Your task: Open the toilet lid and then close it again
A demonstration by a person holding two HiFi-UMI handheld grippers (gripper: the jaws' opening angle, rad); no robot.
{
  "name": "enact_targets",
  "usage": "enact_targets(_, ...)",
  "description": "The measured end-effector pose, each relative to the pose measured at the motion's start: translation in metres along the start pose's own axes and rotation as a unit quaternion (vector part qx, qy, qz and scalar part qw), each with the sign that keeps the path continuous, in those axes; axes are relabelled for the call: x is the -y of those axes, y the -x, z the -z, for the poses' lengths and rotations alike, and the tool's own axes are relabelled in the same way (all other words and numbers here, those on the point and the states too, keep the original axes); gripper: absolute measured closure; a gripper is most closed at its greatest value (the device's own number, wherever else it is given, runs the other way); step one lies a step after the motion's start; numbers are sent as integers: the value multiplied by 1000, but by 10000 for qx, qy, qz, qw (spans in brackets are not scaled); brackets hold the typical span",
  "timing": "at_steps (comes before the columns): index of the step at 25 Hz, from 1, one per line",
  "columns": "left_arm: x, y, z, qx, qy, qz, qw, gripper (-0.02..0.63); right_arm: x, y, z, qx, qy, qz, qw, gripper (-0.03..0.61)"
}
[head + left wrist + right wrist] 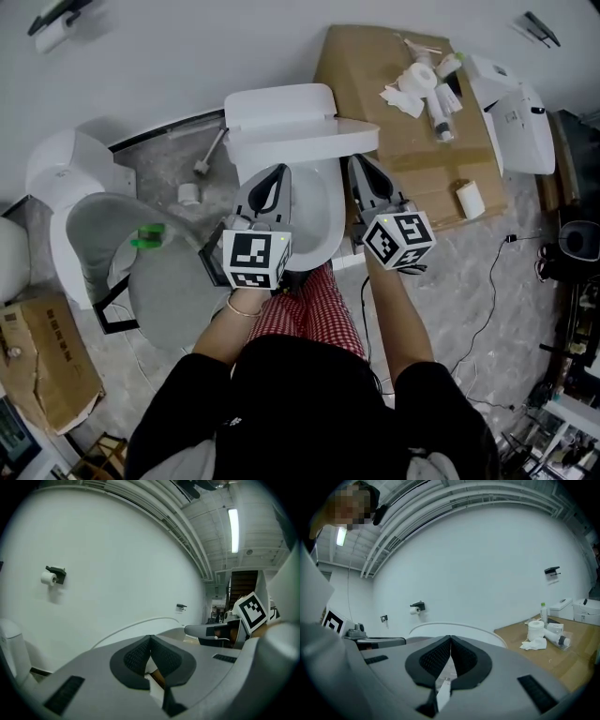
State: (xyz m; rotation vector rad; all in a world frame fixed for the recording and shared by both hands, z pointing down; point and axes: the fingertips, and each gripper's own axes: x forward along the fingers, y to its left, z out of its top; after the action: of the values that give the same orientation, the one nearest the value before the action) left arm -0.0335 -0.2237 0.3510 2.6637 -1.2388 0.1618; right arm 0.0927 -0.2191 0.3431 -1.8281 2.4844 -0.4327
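Note:
The white toilet (pixel 281 111) stands against the wall, its lid (pixel 302 141) raised and seen almost edge-on above the open bowl (pixel 323 214). My left gripper (pixel 280 172) points at the lid from the bowl's left side, my right gripper (pixel 357 162) from the right side. Both are shut with nothing between the pads. In the left gripper view the lid's curved rim (pixel 140 622) shows just past the left gripper (pixel 150 637). The right gripper view shows the same rim (pixel 457 627) beyond the right gripper (pixel 450 638). Whether either tip touches the lid cannot be told.
A cardboard box (pixel 384 141) right of the toilet carries paper rolls and bottles (pixel 433 89). A white appliance (pixel 514 112) lies further right. A second toilet (pixel 80 202) with a grey seat stands at the left, a small box (pixel 42 361) at bottom left. Cables cross the floor (pixel 487 309).

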Motion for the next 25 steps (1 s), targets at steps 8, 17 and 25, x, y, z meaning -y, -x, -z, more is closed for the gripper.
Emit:
enact_targets(8,-5,-9,-8,-42,-85,-317,9995,609,4,-10,-8,51,-185,-300,9994,558)
enact_targets(17,-15,-20,-17,-62,-183,-701,9974,609,8,-23,-20,97,-229,-685,9973,558)
enact_targets(25,-28,-28,-28,-36,-177,-995,9949,609,10,-38,-30,136,-265,-906,9954,558)
